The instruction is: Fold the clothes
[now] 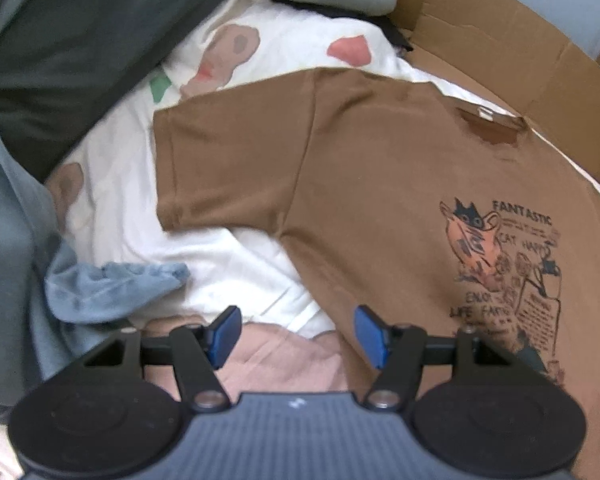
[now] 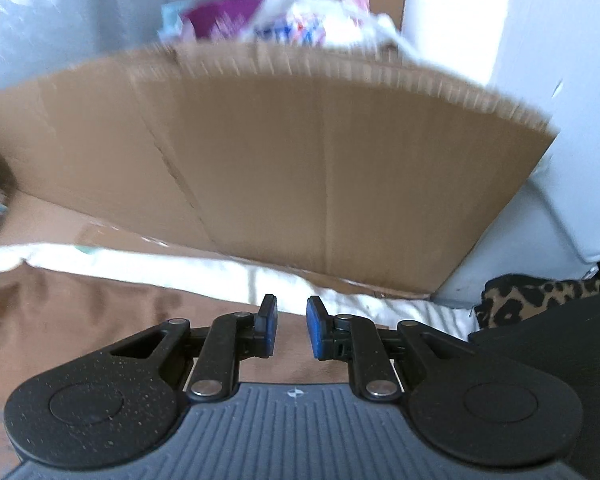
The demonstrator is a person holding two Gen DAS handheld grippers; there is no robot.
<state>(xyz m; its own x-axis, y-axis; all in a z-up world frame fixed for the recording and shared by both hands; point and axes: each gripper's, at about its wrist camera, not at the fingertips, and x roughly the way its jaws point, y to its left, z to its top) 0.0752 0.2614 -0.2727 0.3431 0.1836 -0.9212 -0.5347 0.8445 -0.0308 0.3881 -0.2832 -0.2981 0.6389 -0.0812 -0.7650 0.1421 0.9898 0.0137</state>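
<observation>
White quilt (image 1: 132, 208) with pink and brown blotches covers the bed, filling the left wrist view from 9 to 12 o'clock. Flattened cardboard sheet (image 2: 300, 160) stands propped behind it, dominating the right wrist view from 9 through 2 o'clock; motion-blurred. Brown T-shirt (image 1: 380, 184) lies spread front-up on the quilt, centre to 4 o'clock in the left view, one short sleeve out flat toward 9 o'clock, collar at 2 o'clock, cat print with the word FANTASTIC at 3 to 4 o'clock. Dark grey-green fabric (image 1: 80, 40) bunched at 10 to 11 o'clock. Pink garment (image 1: 268, 364) at 6 o'clock, just under the shirt's hem. Light blue cloth (image 1: 112, 288) crumpled at 8 o'clock, well apart from the sleeve. Leopard-print item (image 2: 540, 296) at 4 o'clock in the right view. Left gripper (image 1: 298, 336) jaws spread wide, holding nothing, over the hem edge. Right gripper (image 2: 292, 330) jaws parted by a narrow gap, nothing between, above brown cloth.
</observation>
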